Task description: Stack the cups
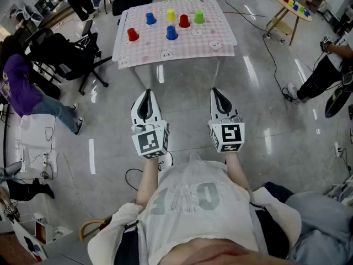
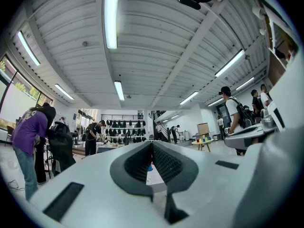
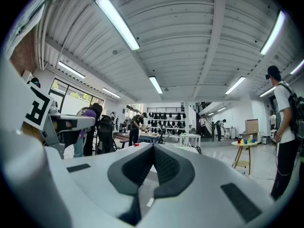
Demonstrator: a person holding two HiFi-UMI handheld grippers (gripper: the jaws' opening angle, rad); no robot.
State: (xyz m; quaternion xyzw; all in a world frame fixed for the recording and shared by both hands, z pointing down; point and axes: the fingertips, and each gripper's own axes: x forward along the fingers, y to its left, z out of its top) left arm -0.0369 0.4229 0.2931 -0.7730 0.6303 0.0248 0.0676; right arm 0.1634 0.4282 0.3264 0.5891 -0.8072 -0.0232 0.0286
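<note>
Several plastic cups stand apart on a table with a pink checked cloth: a red cup, a blue cup, a yellow cup, a second red cup, a green cup and a second blue cup. My left gripper and right gripper are held side by side over the floor, well short of the table and pointing at it. Both are shut with nothing in them, as the left gripper and right gripper show in their own views.
Black office chairs and a person in purple are at the left of the table. A small round wooden table with coloured cups stands at the far right. Another person and cables are on the right floor.
</note>
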